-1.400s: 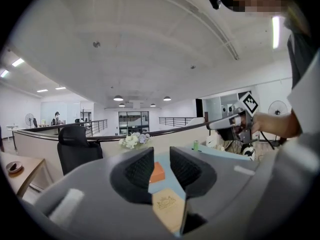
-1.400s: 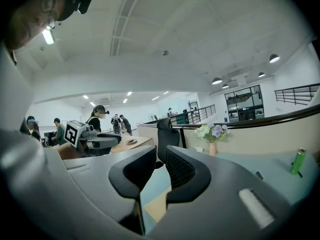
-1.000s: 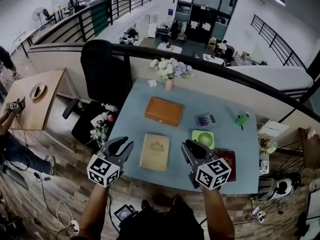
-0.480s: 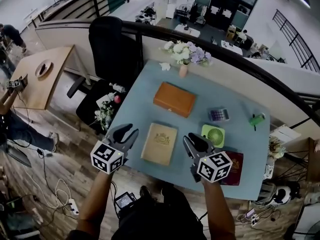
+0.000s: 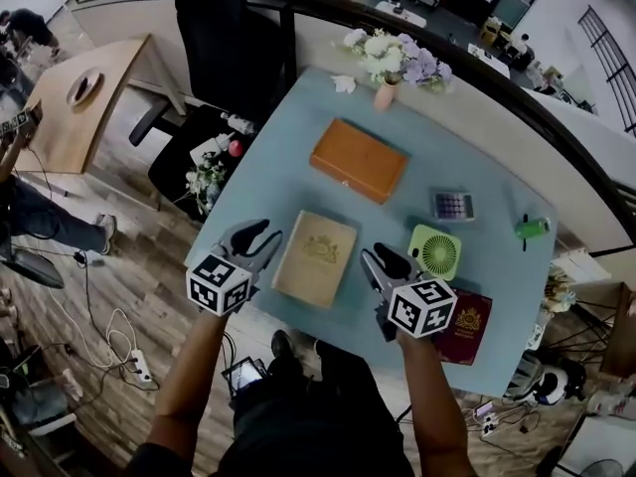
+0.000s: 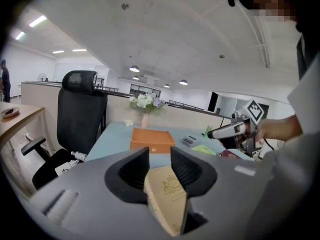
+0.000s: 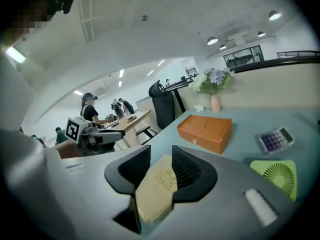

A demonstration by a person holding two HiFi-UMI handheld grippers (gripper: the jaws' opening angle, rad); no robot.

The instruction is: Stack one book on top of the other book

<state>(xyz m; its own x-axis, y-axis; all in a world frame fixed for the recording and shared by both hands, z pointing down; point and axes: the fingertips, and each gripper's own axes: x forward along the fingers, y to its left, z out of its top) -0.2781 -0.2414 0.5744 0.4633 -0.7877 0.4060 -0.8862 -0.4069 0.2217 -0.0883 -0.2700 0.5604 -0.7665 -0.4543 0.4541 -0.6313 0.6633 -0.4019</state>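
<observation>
Cream book (image 5: 315, 258) is lying flat on blue table (image 5: 298, 182), between both grippers | left gripper (image 5: 260, 237) jaws are just opening slightly, grasping nothing | right gripper (image 5: 383, 259) jaws are opening wider, also empty | maroon book (image 5: 460, 326) is lying beside right gripper

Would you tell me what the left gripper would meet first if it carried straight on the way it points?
Most likely the tan book, at its near edge, though depth is hard to judge. The left gripper has just been opening its jaws, and nothing is between them yet.
</observation>
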